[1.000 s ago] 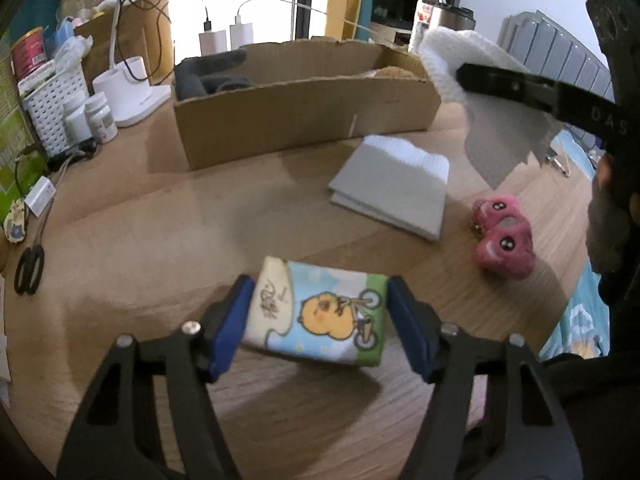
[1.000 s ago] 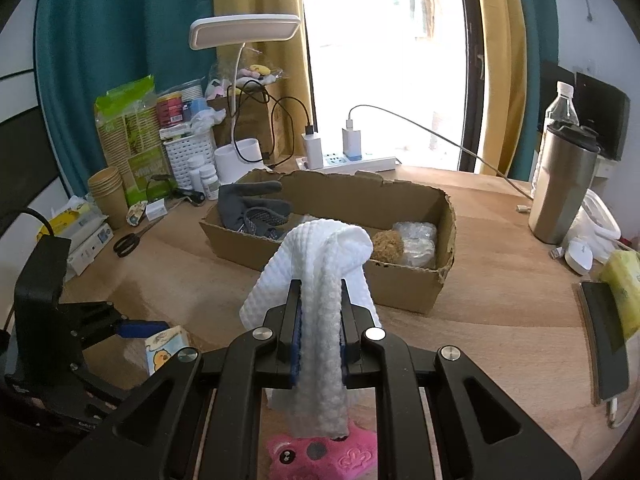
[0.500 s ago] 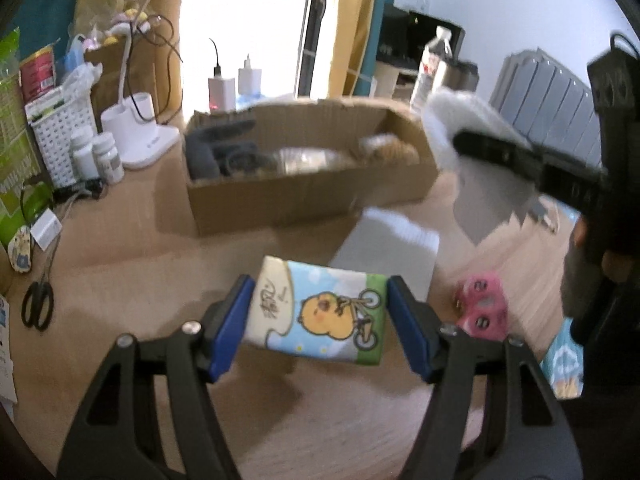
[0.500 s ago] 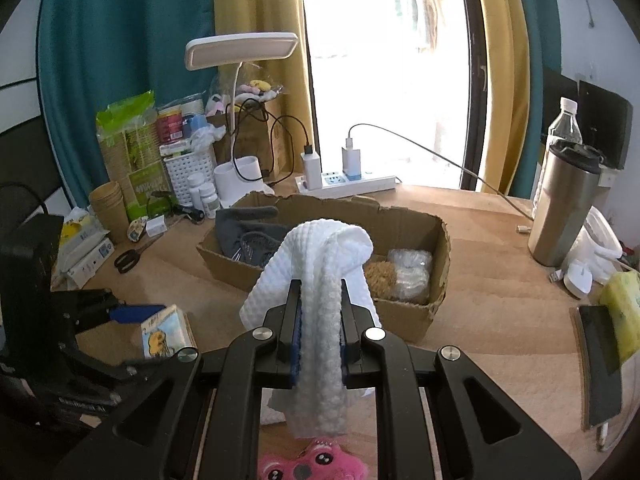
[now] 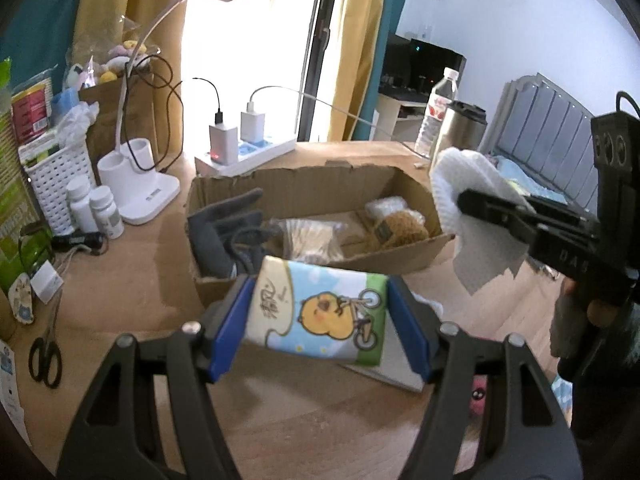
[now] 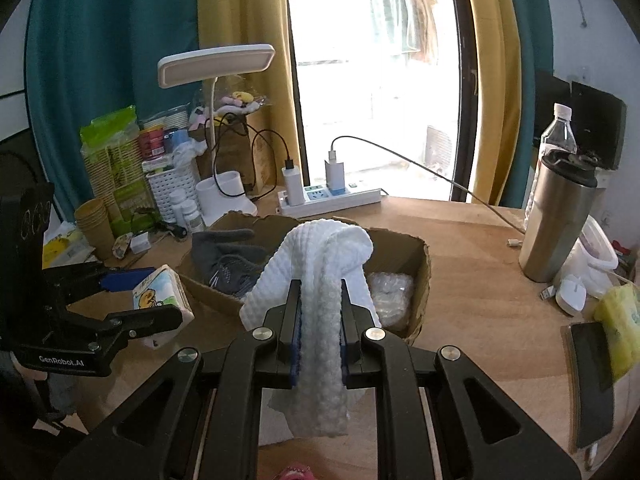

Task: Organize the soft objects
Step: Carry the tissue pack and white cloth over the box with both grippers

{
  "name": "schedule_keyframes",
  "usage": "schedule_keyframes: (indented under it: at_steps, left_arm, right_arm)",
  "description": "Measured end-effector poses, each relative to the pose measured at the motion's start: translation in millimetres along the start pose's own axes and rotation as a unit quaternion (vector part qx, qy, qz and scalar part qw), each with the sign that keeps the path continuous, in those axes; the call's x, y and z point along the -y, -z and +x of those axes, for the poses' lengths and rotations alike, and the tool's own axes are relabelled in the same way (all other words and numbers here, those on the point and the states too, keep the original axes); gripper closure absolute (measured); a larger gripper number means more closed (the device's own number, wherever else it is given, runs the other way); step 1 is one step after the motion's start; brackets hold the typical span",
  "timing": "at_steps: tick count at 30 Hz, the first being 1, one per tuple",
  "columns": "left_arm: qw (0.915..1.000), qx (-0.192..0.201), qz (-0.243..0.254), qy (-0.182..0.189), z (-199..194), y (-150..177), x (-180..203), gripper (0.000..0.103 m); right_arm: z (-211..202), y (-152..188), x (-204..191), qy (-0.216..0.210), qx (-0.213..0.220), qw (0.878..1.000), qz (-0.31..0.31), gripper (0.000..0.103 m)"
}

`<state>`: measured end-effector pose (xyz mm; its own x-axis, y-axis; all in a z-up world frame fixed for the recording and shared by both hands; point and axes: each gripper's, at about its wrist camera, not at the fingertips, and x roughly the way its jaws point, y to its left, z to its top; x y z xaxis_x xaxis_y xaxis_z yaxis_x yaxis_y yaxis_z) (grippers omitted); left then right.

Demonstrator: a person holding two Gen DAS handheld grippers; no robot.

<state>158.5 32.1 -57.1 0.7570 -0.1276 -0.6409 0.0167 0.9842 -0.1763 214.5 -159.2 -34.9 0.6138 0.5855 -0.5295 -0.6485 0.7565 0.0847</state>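
Note:
My left gripper (image 5: 320, 316) is shut on a tissue pack (image 5: 316, 314) printed with a yellow duck, held in the air just in front of the cardboard box (image 5: 320, 268); the pack also shows in the right wrist view (image 6: 160, 300). My right gripper (image 6: 318, 320) is shut on a white waffle cloth (image 6: 320, 280) that hangs down, held above the box's near right side (image 6: 420, 280). The box holds a grey glove (image 5: 228, 228), clear bagged items (image 5: 308, 236) and a brown fuzzy thing (image 5: 400, 228). A folded white cloth (image 5: 400, 364) and a pink plush toy (image 5: 478, 396) lie on the table below.
A white desk lamp (image 6: 224, 184), power strip (image 6: 332, 196), white basket (image 5: 56, 176), pill bottles (image 5: 96, 212) and scissors (image 5: 44, 356) sit at the left and back. A steel tumbler (image 6: 556, 224), water bottle (image 6: 556, 132), mouse (image 6: 572, 292) and phone (image 6: 592, 376) stand at the right.
Both grippers have risen and moved toward the box with their loads. The tissue pack has left the table, and the box's inside has come into view.

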Motion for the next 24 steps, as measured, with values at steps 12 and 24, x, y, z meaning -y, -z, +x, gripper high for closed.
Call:
schedule_keyframes:
  at_steps: [12,24]
  left_arm:
    - [0.9999,0.008,-0.007,0.009,15,-16,-8,0.035]
    - [0.9996,0.015,-0.010,0.020,35,-35,-16,0.035]
  right_arm:
    - [14,-14,5,0.008,0.003,1.000,0.000,0.088]
    - [36,-30,10,0.013,0.002,1.000,-0.001,0.088]
